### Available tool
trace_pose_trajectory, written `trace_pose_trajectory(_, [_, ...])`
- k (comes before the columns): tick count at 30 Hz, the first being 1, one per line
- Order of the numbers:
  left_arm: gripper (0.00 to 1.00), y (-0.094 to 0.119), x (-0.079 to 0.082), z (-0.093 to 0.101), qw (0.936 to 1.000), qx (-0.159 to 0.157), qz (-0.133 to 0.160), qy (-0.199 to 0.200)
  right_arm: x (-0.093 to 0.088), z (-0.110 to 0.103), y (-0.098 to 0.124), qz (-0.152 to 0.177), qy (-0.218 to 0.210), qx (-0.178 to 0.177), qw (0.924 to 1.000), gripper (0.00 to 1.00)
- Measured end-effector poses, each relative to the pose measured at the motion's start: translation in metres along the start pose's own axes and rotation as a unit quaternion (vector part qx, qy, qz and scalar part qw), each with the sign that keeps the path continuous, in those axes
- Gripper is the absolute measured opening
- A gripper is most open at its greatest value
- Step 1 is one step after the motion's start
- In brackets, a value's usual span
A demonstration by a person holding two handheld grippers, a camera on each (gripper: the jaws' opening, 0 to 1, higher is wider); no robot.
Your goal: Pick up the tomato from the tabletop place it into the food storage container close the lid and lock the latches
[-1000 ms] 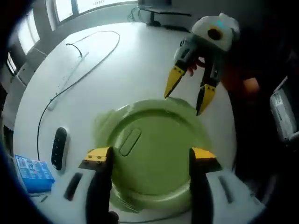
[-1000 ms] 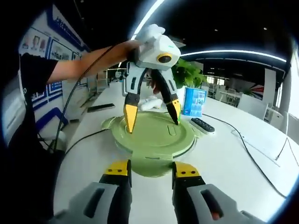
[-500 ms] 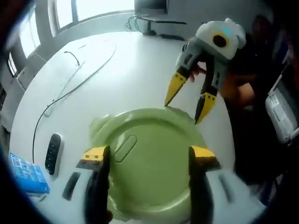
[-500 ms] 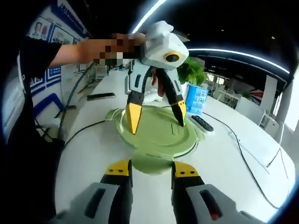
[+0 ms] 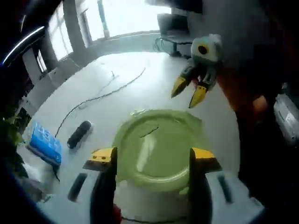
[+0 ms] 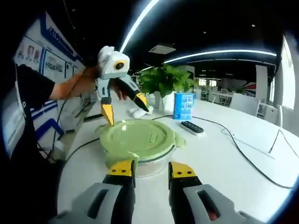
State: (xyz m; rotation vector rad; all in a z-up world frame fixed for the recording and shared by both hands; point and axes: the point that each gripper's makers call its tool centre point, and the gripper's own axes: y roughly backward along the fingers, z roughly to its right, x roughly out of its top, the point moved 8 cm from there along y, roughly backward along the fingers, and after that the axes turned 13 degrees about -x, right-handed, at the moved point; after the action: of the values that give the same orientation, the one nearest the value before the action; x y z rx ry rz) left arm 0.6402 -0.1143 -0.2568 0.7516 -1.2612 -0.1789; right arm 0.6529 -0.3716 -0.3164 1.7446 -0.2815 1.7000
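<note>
The food storage container (image 5: 152, 186) sits at lower centre of the left gripper view, its green lid (image 5: 154, 147) on top; the tomato cannot be seen, and the contents are hidden by the lid. Latch state is too blurred to make out. In the right gripper view the container (image 6: 140, 161) is at centre, just above the right gripper (image 6: 152, 170), whose jaws stand slightly apart, holding nothing. The left gripper (image 5: 152, 156) straddles the lid's near edge, jaws wide, gripping nothing. In the right gripper view, the left gripper (image 6: 124, 109) hangs above the lid's far rim at upper left. The white table (image 6: 219, 158) lies bare to the right of the container. A remote (image 6: 191, 127), a blue box (image 6: 183, 105) and a cable (image 6: 247, 151) lie beyond.
</note>
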Motion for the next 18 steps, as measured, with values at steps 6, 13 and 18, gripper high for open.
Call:
trace_pose_trajectory(6, [0.47,0.016,-0.042,0.058,0.9891,0.109,0.078,0.062,0.012,-0.018,0.004,0.029,0.015,0.035,0.9989,0.33])
trace_pose_trajectory(13, [0.41,-0.005,-0.066,0.079,0.9783,0.167,0.102,0.067,0.010,-0.040,0.024,-0.032,-0.046,-0.068,0.9961,0.28])
trace_pose_trajectory(18, [0.44,-0.010,-0.068,0.079,0.9751,0.181,0.114,0.058,0.003,-0.064,0.025,-0.044,-0.006,-0.071,0.9965,0.36])
